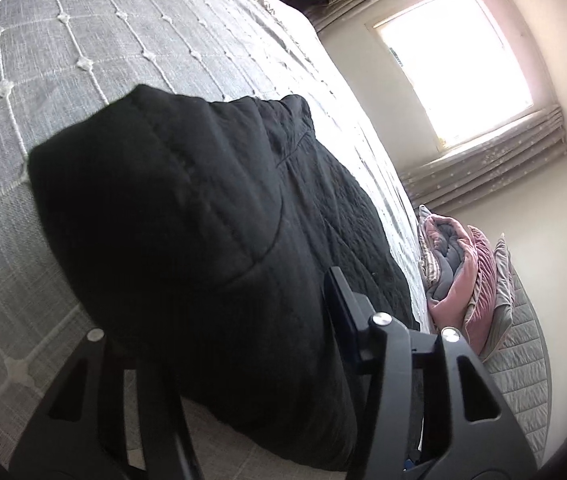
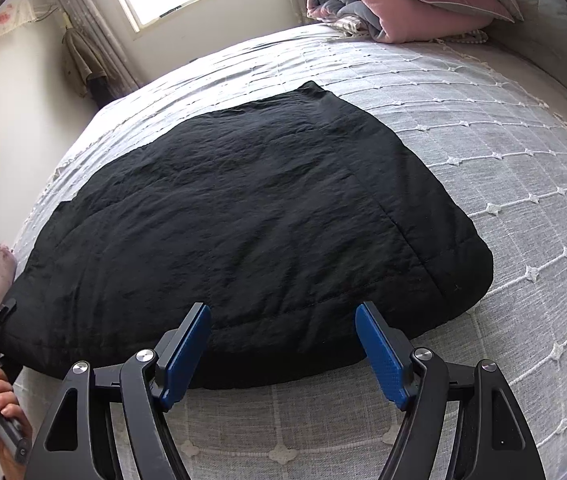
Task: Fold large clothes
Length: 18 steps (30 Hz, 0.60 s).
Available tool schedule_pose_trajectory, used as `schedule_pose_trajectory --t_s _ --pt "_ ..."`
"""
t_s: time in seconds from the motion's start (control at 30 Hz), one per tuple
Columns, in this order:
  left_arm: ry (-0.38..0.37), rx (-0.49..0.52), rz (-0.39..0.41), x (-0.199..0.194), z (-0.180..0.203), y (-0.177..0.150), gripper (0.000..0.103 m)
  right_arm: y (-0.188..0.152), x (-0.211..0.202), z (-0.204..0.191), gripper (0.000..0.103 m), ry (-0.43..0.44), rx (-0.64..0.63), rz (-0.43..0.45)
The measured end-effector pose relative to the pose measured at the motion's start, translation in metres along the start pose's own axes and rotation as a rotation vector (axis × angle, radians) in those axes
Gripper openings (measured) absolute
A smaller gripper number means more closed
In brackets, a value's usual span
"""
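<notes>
Each hand-held gripper has black linkage arms, silver pivot screws and blue ribbed pads.

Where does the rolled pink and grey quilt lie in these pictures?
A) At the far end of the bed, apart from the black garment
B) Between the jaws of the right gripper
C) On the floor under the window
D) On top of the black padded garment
A: the right wrist view shows the pink and grey quilt lying at the far end of the bed, with bare bedspread between it and the black padded garment.
</notes>
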State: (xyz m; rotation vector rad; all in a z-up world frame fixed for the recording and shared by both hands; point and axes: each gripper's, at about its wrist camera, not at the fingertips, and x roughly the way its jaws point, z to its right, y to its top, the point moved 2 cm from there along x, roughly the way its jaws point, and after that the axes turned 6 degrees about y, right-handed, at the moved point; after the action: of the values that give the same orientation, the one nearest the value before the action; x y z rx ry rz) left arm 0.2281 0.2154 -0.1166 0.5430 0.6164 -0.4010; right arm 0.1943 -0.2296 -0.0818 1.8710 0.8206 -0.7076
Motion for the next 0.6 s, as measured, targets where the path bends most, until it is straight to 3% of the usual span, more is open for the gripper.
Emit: schedule_pose_trajectory --t_s 0.07,0.2,0.27,0.43,0.6 --pt "-0.002 -0.015 -0.005 0.003 -0.003 0.003 0.053 0.000 0.000 0.000 0.076 -0.001 -0.002 -0.002" --pt "0.036 0.043 0.022 -0.003 0.003 0.002 0.034 0.000 -0.001 0.001 0.076 -0.002 -0.006 0.000" --pt "0.038 0.097 0.053 -0.009 0.015 0.002 0.030 0.001 -0.001 0.002 0.076 -0.001 -0.003 0.001" --pt "0.051 0.220 0.127 -0.025 0.042 -0.001 0.027 0.001 0.001 0.003 0.076 -0.007 -0.004 -0.001" --pt "0.041 0.262 0.146 -0.030 0.047 0.002 0.026 0.001 0.003 0.000 0.076 -0.023 -0.028 -0.001"
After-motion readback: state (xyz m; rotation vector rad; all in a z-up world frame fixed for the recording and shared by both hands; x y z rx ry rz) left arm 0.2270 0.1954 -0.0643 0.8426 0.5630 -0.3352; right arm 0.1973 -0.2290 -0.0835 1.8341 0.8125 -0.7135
